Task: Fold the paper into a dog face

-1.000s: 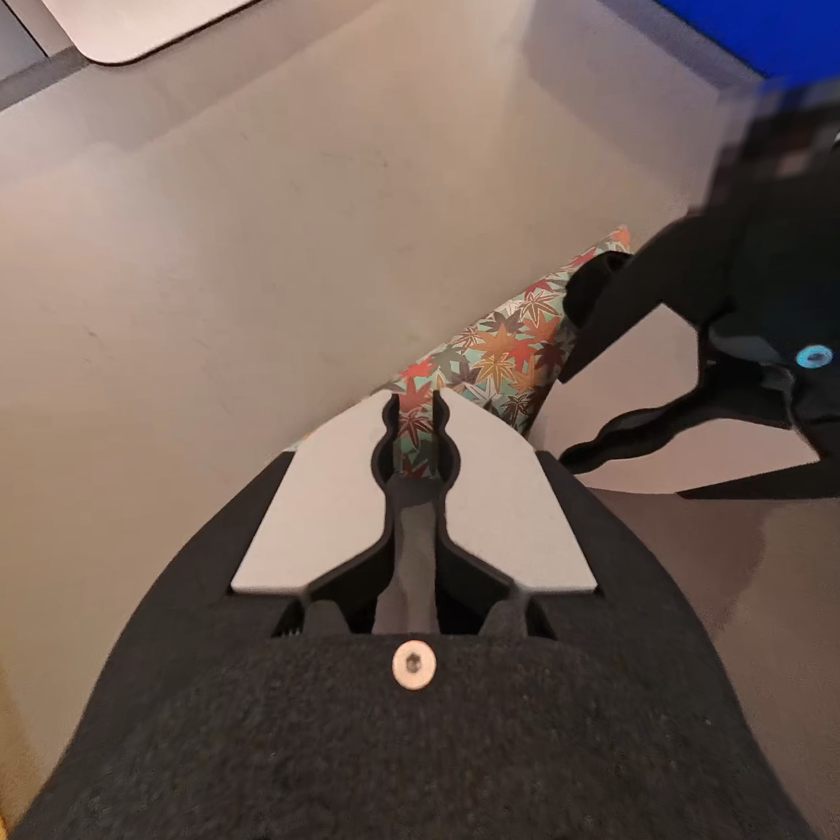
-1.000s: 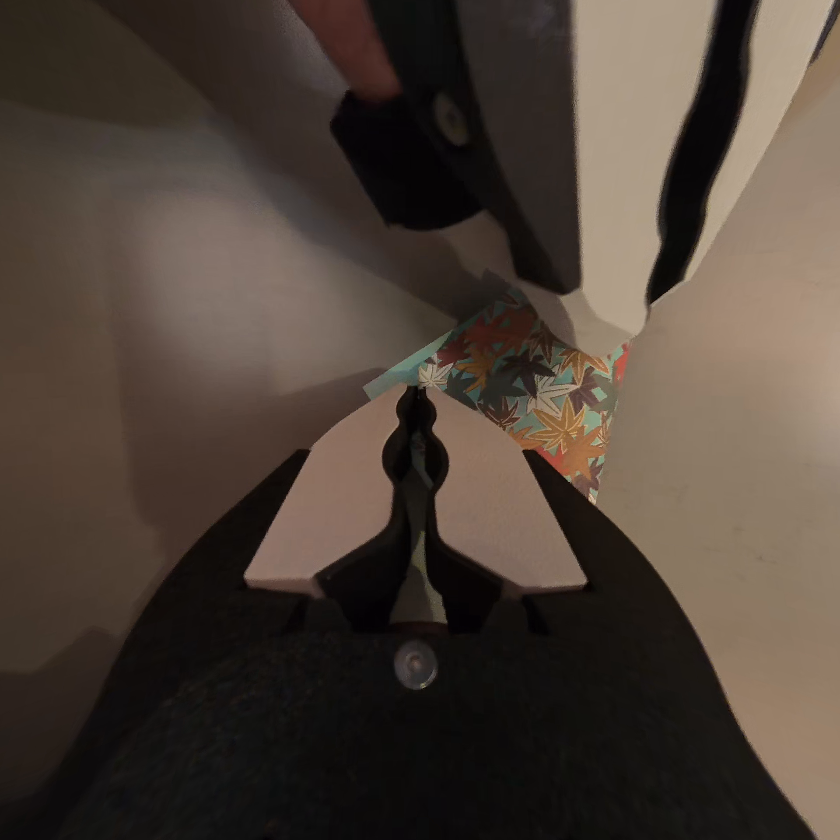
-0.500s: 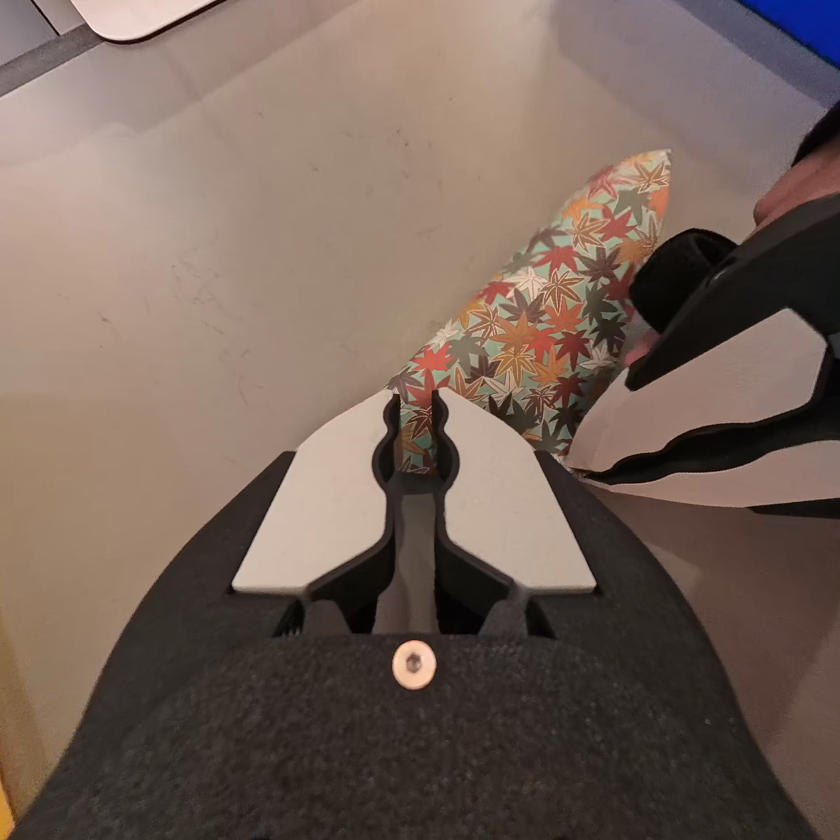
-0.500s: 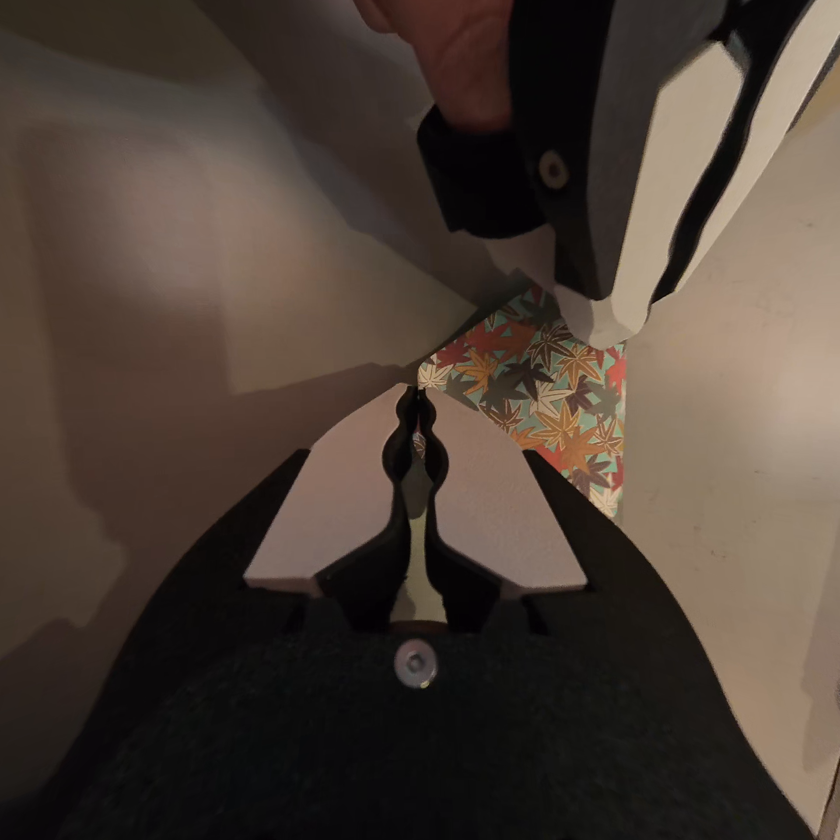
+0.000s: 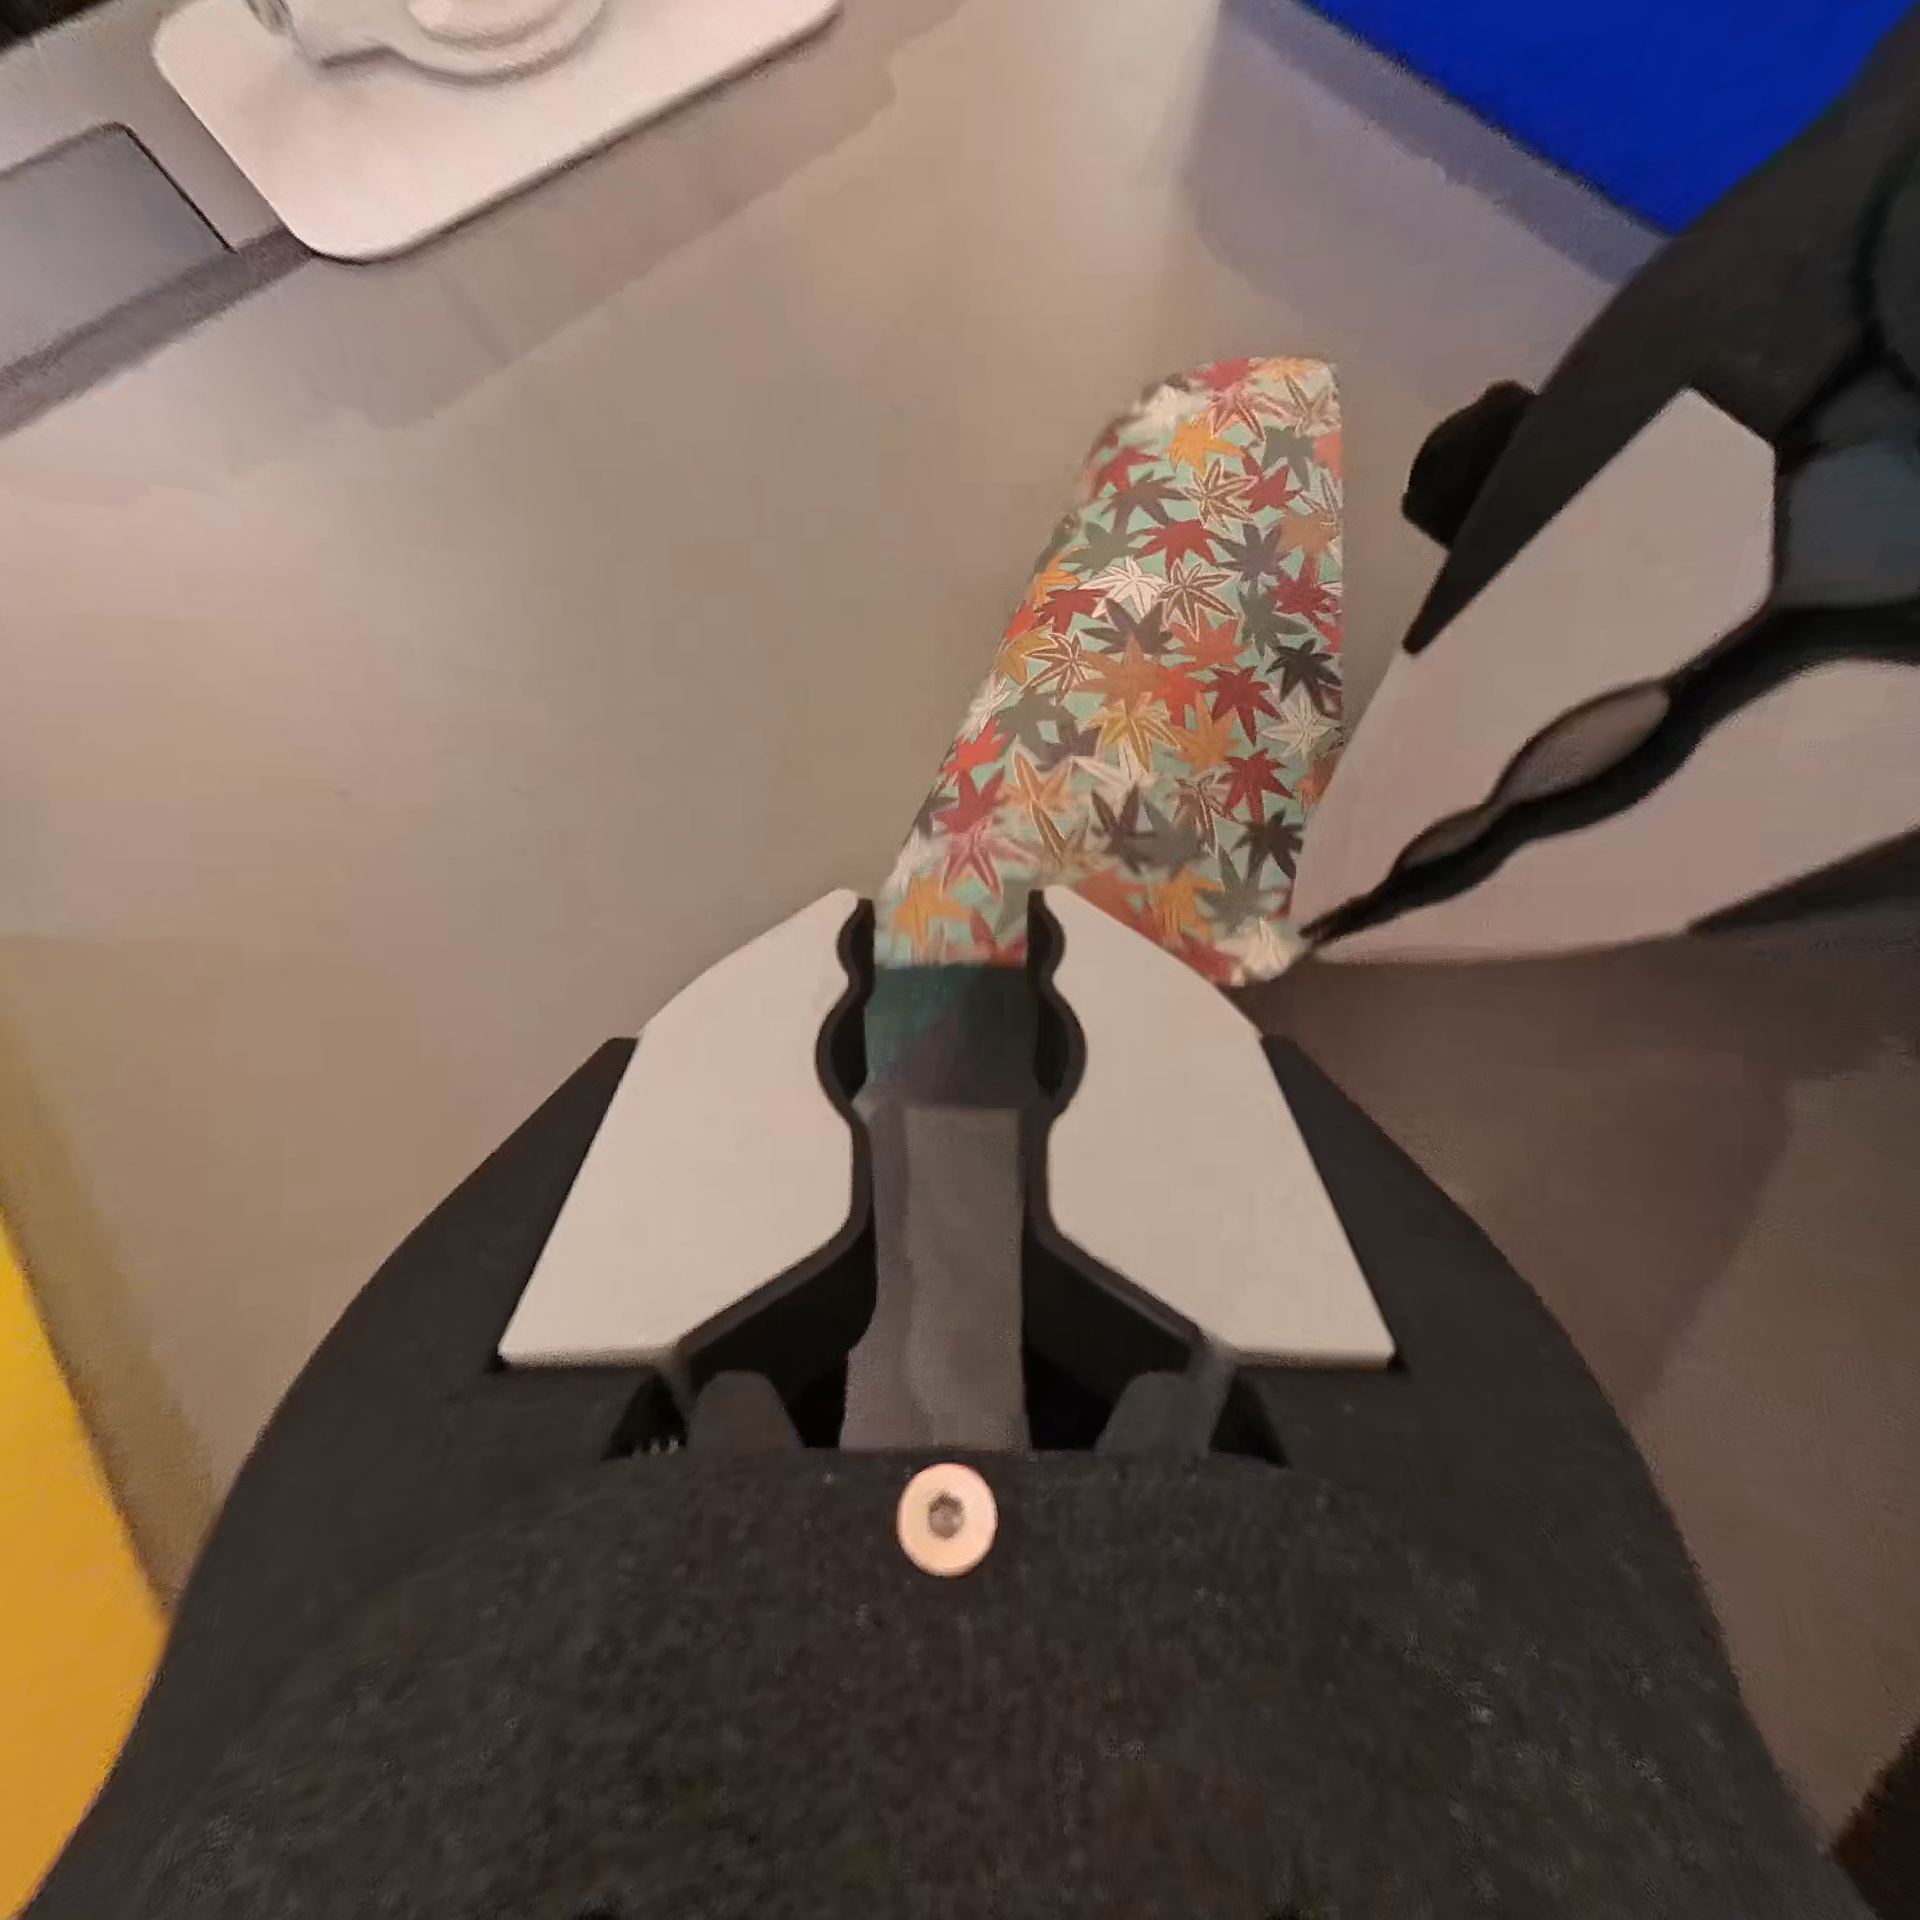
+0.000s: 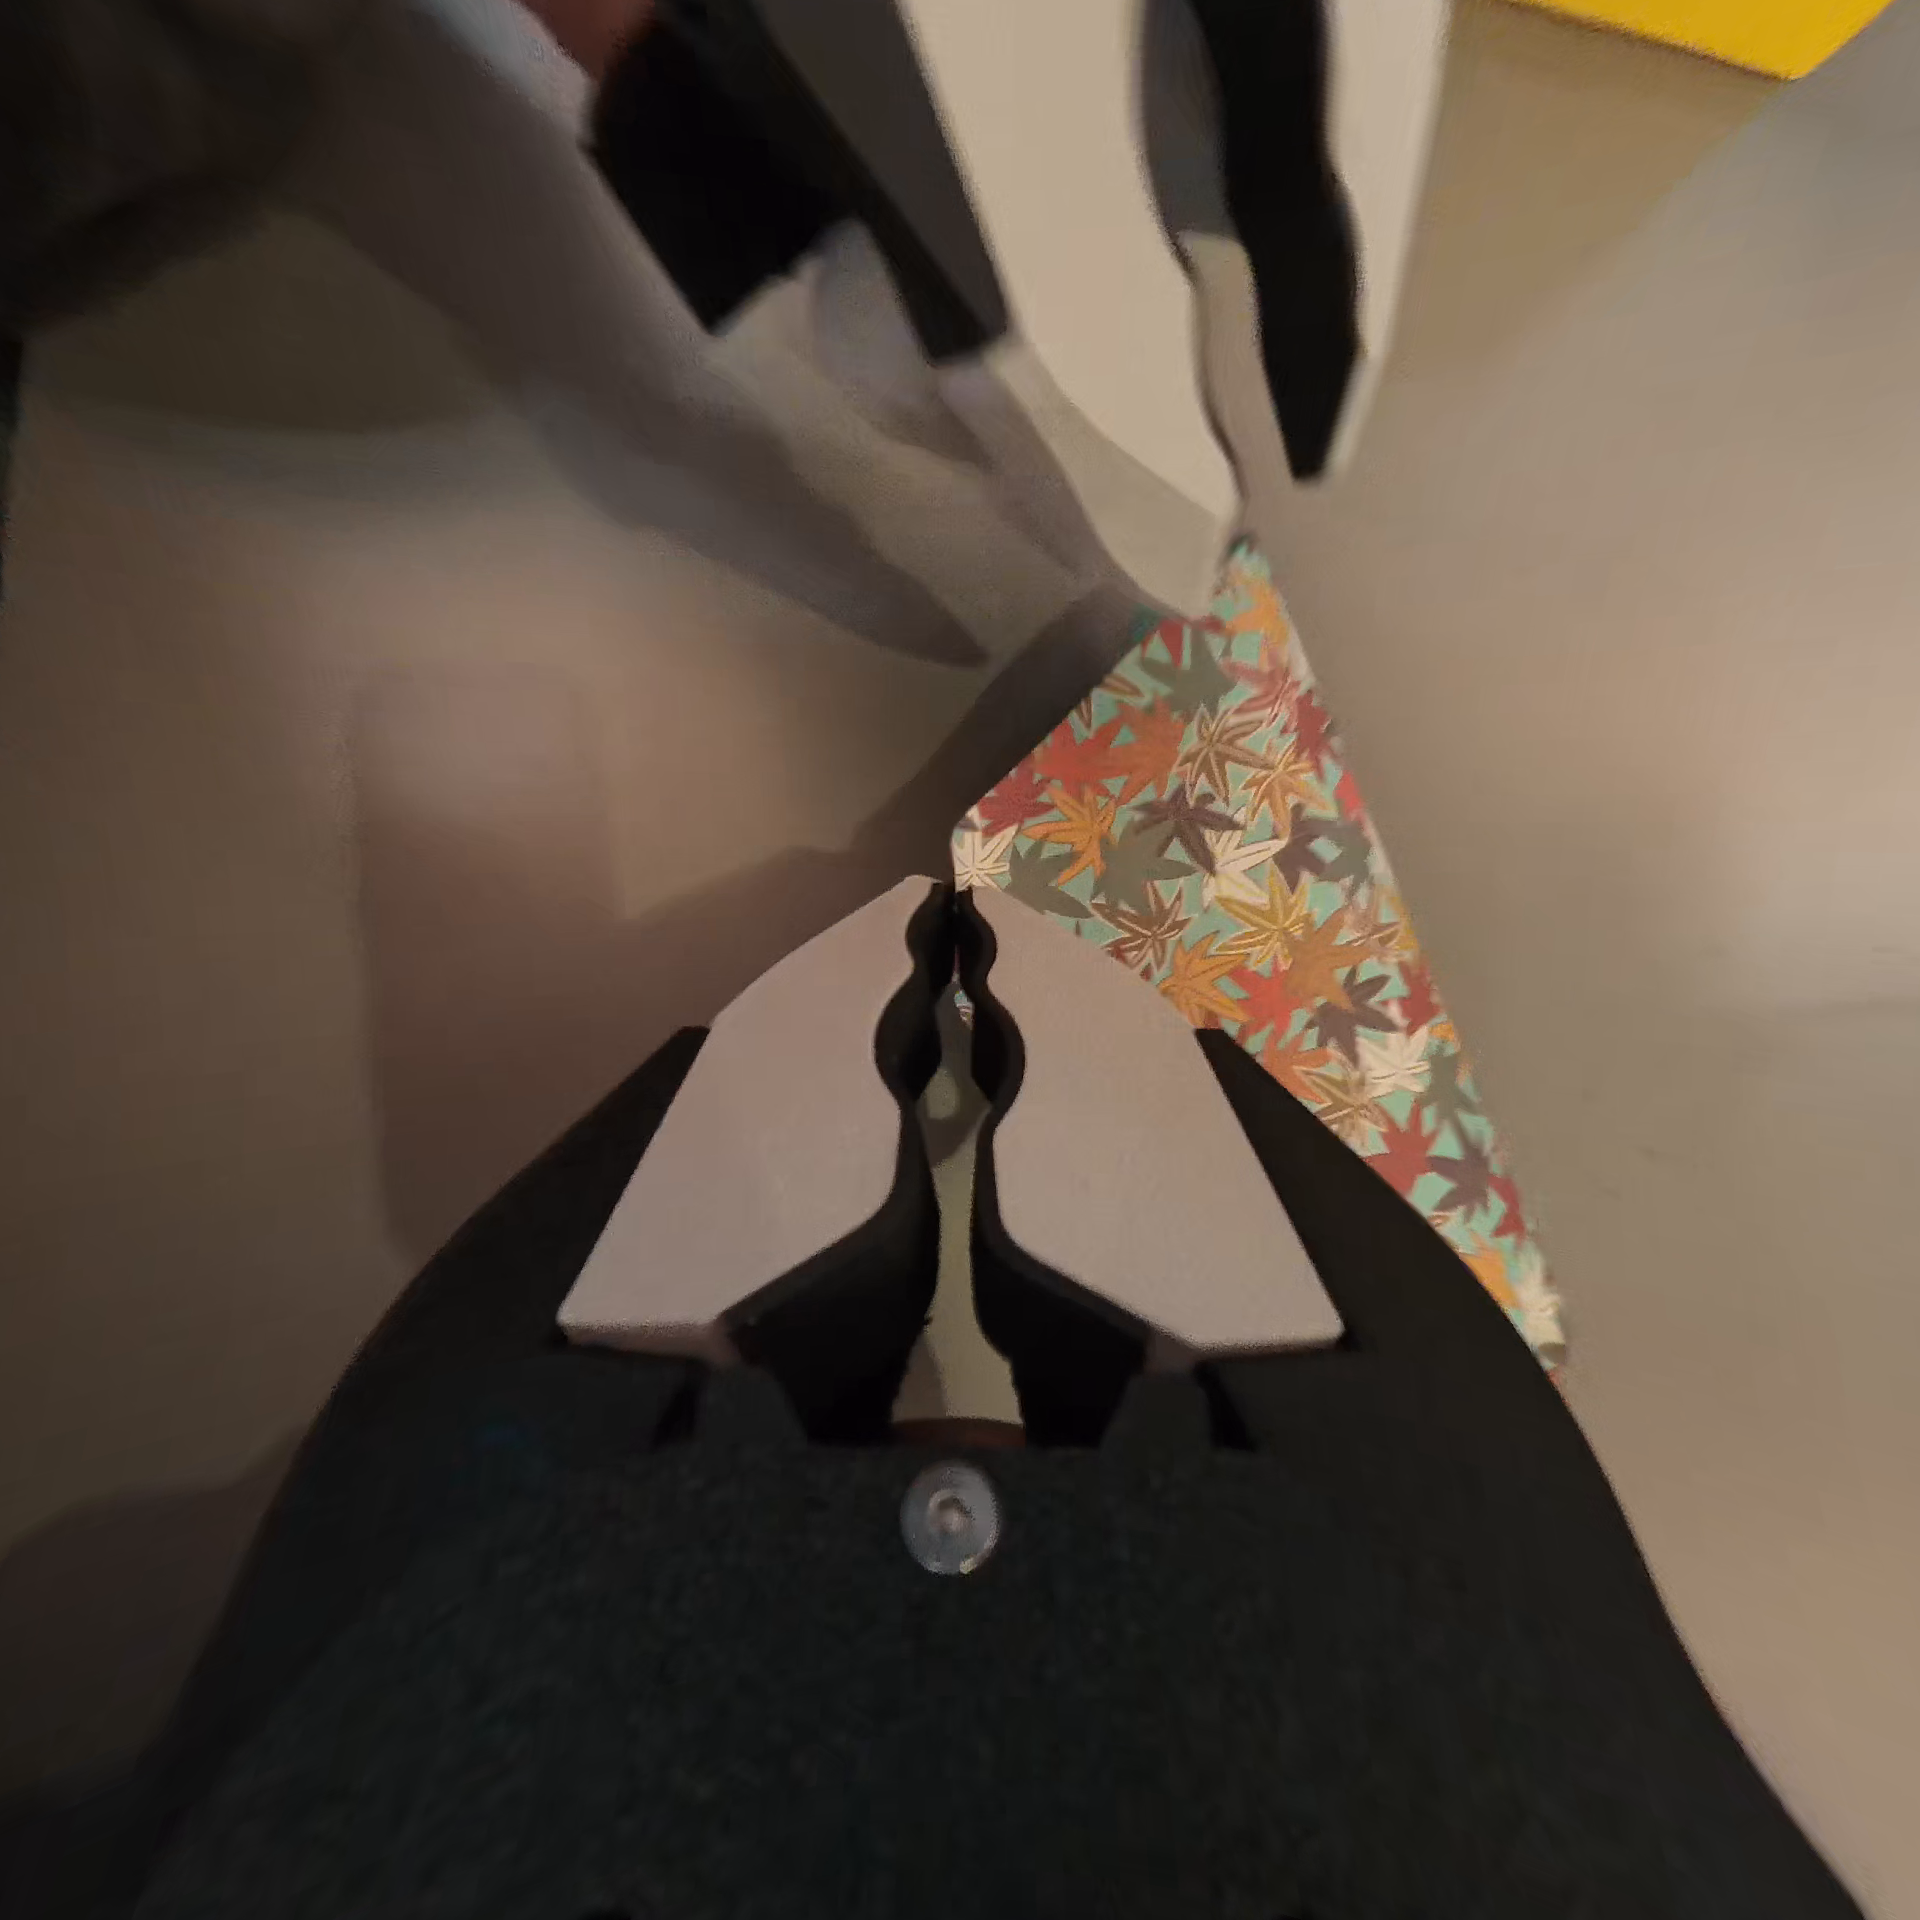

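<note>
Left gripper (image 5: 951, 925) jaws newly parted

Each black claw (image 5: 951, 925) has pale grey plates and one silver screw (image 5: 947, 1535).

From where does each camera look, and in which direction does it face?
Left wrist view: sits on the left gripper, looks forward and down at the leaf-patterned paper on the grey table; its own open fingers show.
Right wrist view: sits on the right gripper, looks down along its fingers, shut on the paper's corner.
Shared: both see the paper and the other gripper.
</note>
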The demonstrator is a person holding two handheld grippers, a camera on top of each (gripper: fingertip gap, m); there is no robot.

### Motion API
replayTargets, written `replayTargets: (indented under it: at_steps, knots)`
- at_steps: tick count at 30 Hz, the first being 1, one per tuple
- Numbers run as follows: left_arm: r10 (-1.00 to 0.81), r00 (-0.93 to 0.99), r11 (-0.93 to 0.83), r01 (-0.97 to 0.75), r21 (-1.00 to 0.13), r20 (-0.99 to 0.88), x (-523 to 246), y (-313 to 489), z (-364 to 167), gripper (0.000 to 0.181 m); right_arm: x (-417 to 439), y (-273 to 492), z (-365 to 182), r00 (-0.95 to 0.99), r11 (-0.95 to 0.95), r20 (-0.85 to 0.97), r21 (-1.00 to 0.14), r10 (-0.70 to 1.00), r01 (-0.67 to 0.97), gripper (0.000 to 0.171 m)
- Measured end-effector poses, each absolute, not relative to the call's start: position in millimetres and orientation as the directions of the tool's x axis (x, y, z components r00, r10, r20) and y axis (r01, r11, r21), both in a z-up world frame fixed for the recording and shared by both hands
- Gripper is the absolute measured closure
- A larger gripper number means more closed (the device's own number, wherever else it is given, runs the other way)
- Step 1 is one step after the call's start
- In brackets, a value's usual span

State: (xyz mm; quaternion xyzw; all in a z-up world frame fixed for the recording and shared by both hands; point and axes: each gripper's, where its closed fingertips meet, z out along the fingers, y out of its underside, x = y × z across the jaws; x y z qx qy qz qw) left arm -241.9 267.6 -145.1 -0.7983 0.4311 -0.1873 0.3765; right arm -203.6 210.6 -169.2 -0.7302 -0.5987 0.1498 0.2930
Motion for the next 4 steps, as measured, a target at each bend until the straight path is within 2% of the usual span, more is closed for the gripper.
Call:
replayTargets:
  at_steps: [1,4]
  knots:
    - [-0.825,0.565,-0.337,-0.529,-0.779,-0.026,-249,267,-134,0.152,-202,214,-160,0.263,-0.139,0.113,-0.619,0.958,0.773,0.171]
    - [-0.805,0.593,-0.317,-0.48,-0.818,-0.036,-273,264,-101,0.149,-196,220,-126,0.307,-0.188,0.086,-0.627,0.948,0.756,0.171]
